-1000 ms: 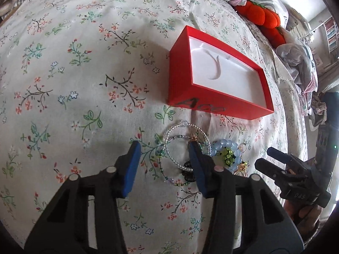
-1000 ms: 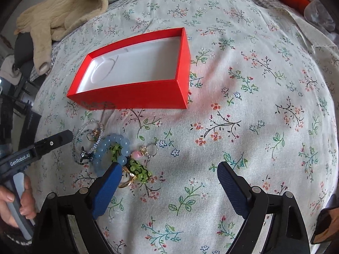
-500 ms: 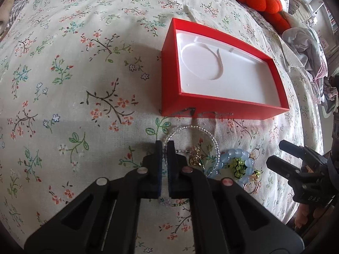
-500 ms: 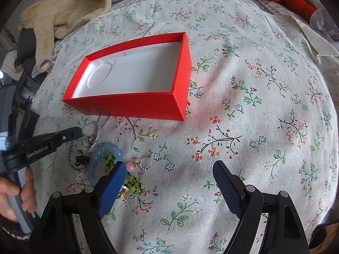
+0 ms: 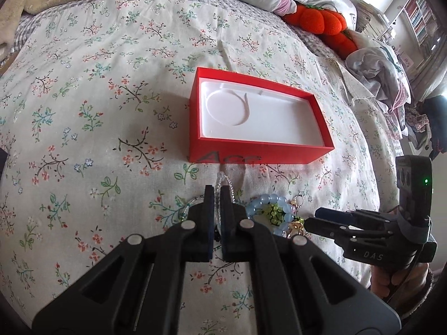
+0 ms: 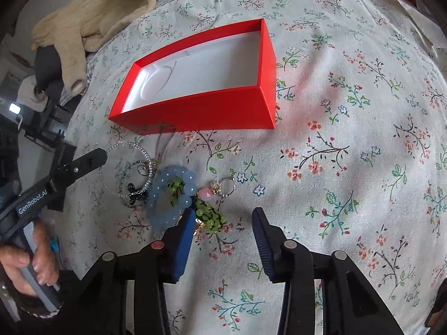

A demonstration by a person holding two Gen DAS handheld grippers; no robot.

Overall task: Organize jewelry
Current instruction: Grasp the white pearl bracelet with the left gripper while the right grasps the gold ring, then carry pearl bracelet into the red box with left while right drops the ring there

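While a floral bedspread (image 5: 83,106) fills both wrist views, an open red box (image 5: 251,150) with an empty white insert lies just ahead of the two grippers, apparently placed there to receive the jewelry heaped in front of its near wall. The pile sits between box and grippers: a clear beaded bangle (image 6: 125,167), a blue bracelet (image 6: 170,192) touching it, a green sequin charm (image 6: 209,215), a pink bead (image 6: 205,194) and a small ring (image 6: 227,187). The left gripper (image 5: 217,192), pointing steeply down at the pile, has its jaws pressed together on a strand of the clear bangle, whose beads poke out past the fingertips toward the box; the pinch looks meant to lift that piece clear of the tangle first. The right gripper (image 6: 223,220), just beside it, has its jaws partly apart and has just been narrowing them; the green charm lies between the pads, the left pad close against it and the blue bracelet, the right pad well clear, so nothing is gripped yet. A hand (image 6: 33,254) holds the left gripper's handle.
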